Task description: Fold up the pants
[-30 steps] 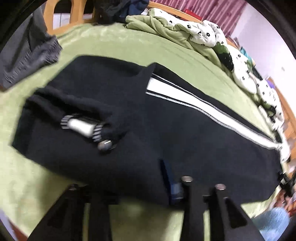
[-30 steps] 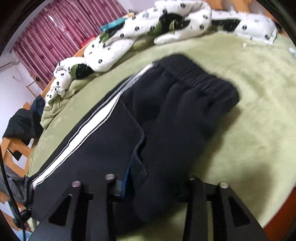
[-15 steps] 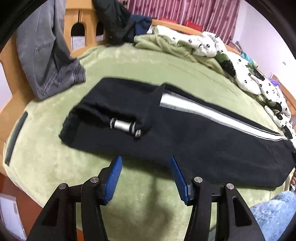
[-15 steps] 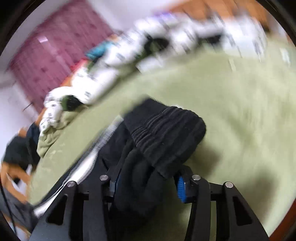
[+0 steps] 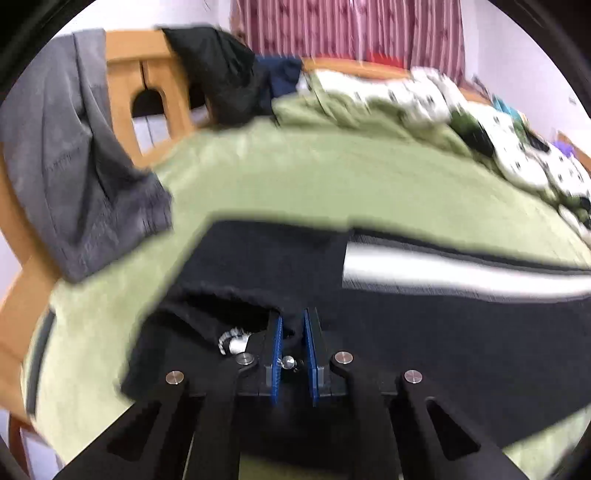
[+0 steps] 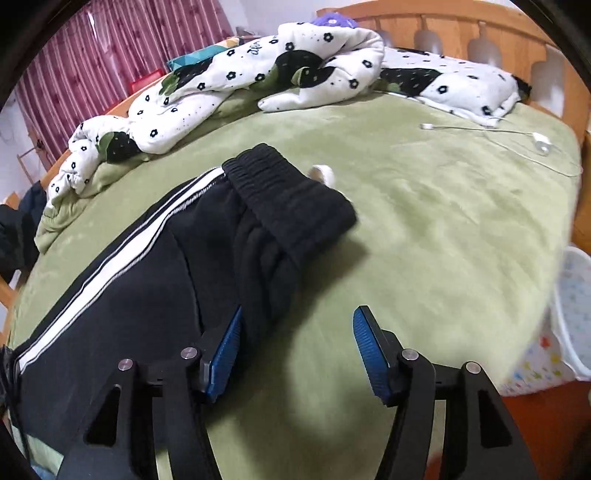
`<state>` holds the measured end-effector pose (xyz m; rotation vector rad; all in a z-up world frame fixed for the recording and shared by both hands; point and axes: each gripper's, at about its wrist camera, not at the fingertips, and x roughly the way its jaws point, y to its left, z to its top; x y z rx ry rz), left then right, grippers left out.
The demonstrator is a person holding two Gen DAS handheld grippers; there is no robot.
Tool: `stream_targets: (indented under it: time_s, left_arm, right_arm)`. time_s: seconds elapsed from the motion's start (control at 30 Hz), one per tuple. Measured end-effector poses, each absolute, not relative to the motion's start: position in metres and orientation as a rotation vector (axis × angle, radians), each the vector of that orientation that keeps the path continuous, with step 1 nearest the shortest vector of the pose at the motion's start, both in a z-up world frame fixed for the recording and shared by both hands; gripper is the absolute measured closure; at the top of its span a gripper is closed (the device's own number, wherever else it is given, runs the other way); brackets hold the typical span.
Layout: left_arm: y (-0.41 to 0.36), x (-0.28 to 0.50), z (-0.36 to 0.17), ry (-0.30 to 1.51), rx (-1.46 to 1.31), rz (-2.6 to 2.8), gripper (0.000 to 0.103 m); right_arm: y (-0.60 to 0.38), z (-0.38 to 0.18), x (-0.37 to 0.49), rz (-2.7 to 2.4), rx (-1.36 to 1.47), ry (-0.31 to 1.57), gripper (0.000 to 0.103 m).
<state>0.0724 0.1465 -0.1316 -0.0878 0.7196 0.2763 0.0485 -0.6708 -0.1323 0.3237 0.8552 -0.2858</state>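
My left gripper (image 5: 293,334) clenches the black white-striped fleece pants (image 5: 424,317); right gripper (image 6: 295,347) gapes at six o'clock, grasp the waistband next.

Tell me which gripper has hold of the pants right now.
The left gripper: its blue pads are pinched shut on a fold of the black pants. The right gripper stands wide open, with nothing held.

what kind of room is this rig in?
Most likely a home bedroom: a bed under a green blanket, a rumpled flower-print duvet by the wooden headboard, and striped curtains behind.
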Motion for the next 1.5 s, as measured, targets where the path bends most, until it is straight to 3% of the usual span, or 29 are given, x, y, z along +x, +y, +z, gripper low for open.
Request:
stream_targets:
  time_s: [0.1, 0.17, 0.2, 0.23, 0.27, 0.3, 0.5, 0.53, 0.57, 0.6, 0.63, 0.7, 0.73, 0.8, 0.87, 0.93, 1.23, 1.3, 1.37, 1.4, 1.43, 1.47, 1.5]
  left_arm:
    - [0.184, 0.11, -0.116, 0.664, -0.147, 0.318, 0.091]
    - [0.205, 0.128, -0.113, 0.666, -0.225, 0.293, 0.086]
    - [0.22, 0.139, -0.114, 0.69, -0.272, 0.243, 0.067]
    - [0.225, 0.147, -0.116, 0.715, -0.282, 0.198, 0.038]
    - [0.229, 0.153, -0.119, 0.728, -0.274, 0.161, 0.028]
    - [0.23, 0.155, -0.121, 0.72, -0.266, 0.157, 0.027]
    - [0.248, 0.18, -0.151, 0.778, -0.282, 0.182, 0.028]
    - [0.252, 0.188, -0.159, 0.807, -0.295, 0.206, 0.035]
    - [0.256, 0.195, -0.166, 0.832, -0.313, 0.219, 0.05]
    - [0.259, 0.199, -0.172, 0.853, -0.318, 0.249, 0.081]
    - [0.261, 0.201, -0.172, 0.849, -0.324, 0.242, 0.084]
    - [0.269, 0.18, -0.155, 0.652, -0.393, 0.189, 0.085]
    - [0.273, 0.177, -0.153, 0.637, -0.395, 0.195, 0.085]
    - [0.277, 0.186, -0.163, 0.698, -0.397, 0.214, 0.085]
    - [0.274, 0.197, -0.183, 0.776, -0.368, 0.255, 0.085]
    - [0.267, 0.196, -0.185, 0.771, -0.324, 0.272, 0.085]
    - [0.267, 0.188, -0.181, 0.782, -0.322, 0.261, 0.084]
    - [0.265, 0.191, -0.182, 0.784, -0.308, 0.267, 0.084]
    - [0.264, 0.191, -0.181, 0.784, -0.297, 0.27, 0.084]
    - [0.263, 0.19, -0.18, 0.781, -0.294, 0.27, 0.084]
    - [0.262, 0.187, -0.178, 0.769, -0.29, 0.272, 0.084]
    - [0.262, 0.184, -0.176, 0.751, -0.293, 0.274, 0.084]
    - [0.262, 0.179, -0.172, 0.723, -0.305, 0.276, 0.084]
  right_arm:
    - [-0.656, -0.117, 0.037, -0.334, 0.288, 0.842, 0.043]
    - [-0.643, -0.109, 0.033, -0.338, 0.283, 0.83, 0.043]
    - [-0.637, -0.106, 0.034, -0.339, 0.285, 0.827, 0.043]
    - [-0.63, -0.103, 0.037, -0.335, 0.287, 0.824, 0.043]
    - [-0.624, -0.102, 0.04, -0.333, 0.284, 0.823, 0.043]
    - [-0.617, -0.1, 0.044, -0.335, 0.276, 0.822, 0.043]
    - [-0.571, -0.095, 0.078, -0.289, 0.253, 0.802, 0.043]
    - [-0.565, -0.096, 0.082, -0.278, 0.248, 0.805, 0.043]
    - [-0.558, -0.096, 0.088, -0.266, 0.24, 0.808, 0.043]
    - [-0.551, -0.096, 0.095, -0.248, 0.223, 0.812, 0.043]
    - [-0.542, -0.096, 0.102, -0.23, 0.198, 0.816, 0.043]
    - [-0.523, -0.092, 0.119, -0.189, 0.13, 0.813, 0.043]
    - [-0.516, -0.09, 0.125, -0.163, 0.103, 0.808, 0.043]
    - [-0.502, -0.087, 0.141, -0.056, 0.06, 0.788, 0.043]
    - [-0.493, -0.09, 0.158, 0.025, 0.046, 0.782, 0.03]
    - [-0.478, -0.097, 0.18, 0.118, 0.018, 0.79, 0.026]
    - [-0.394, -0.14, 0.253, 0.424, -0.356, 0.925, 0.026]
    - [-0.383, -0.155, 0.258, 0.488, -0.439, 0.997, 0.031]
    - [-0.376, -0.171, 0.257, 0.519, -0.531, 1.059, 0.056]
    - [-0.373, -0.171, 0.253, 0.527, -0.567, 1.04, 0.063]
    - [-0.372, -0.168, 0.25, 0.512, -0.595, 1.019, 0.087]
    - [-0.371, -0.162, 0.247, 0.5, -0.601, 1.004, 0.094]
    - [-0.372, -0.153, 0.244, 0.49, -0.594, 0.964, 0.095]
